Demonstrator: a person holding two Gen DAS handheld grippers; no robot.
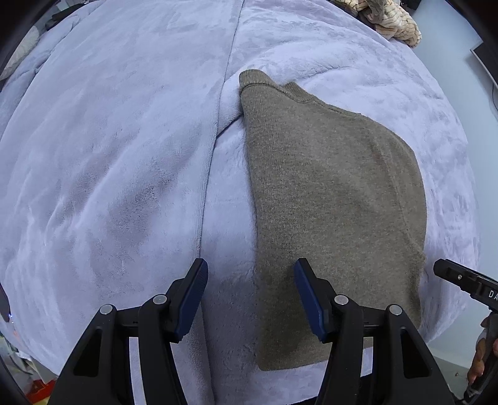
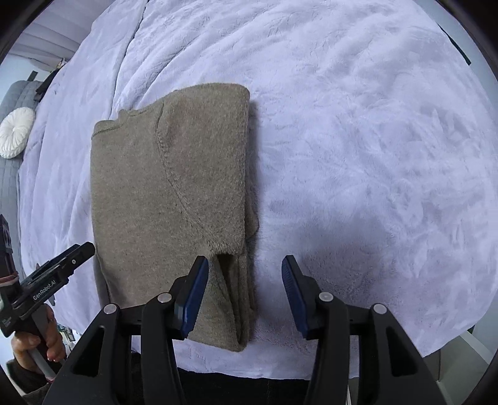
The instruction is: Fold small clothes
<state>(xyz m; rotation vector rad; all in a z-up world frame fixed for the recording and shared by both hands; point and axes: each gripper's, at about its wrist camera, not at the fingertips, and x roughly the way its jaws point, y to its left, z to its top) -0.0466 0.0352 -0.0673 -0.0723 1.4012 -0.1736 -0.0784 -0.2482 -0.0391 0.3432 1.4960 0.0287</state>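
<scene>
A grey-brown knit sweater (image 1: 330, 193) lies folded lengthwise into a long rectangle on the lilac plush blanket (image 1: 124, 155). It also shows in the right wrist view (image 2: 168, 193), with a sleeve laid over it. My left gripper (image 1: 250, 274) is open and empty above the sweater's near left edge. My right gripper (image 2: 244, 271) is open and empty above the sweater's near right edge. Each gripper shows at the side of the other's view: the right one (image 1: 463, 280), the left one (image 2: 59, 268).
The blanket (image 2: 358, 155) covers a bed. A striped beige garment (image 1: 392, 18) lies at the far right. A white round cushion (image 2: 15, 131) sits on a grey couch at the left. The bed's near edge runs just under the grippers.
</scene>
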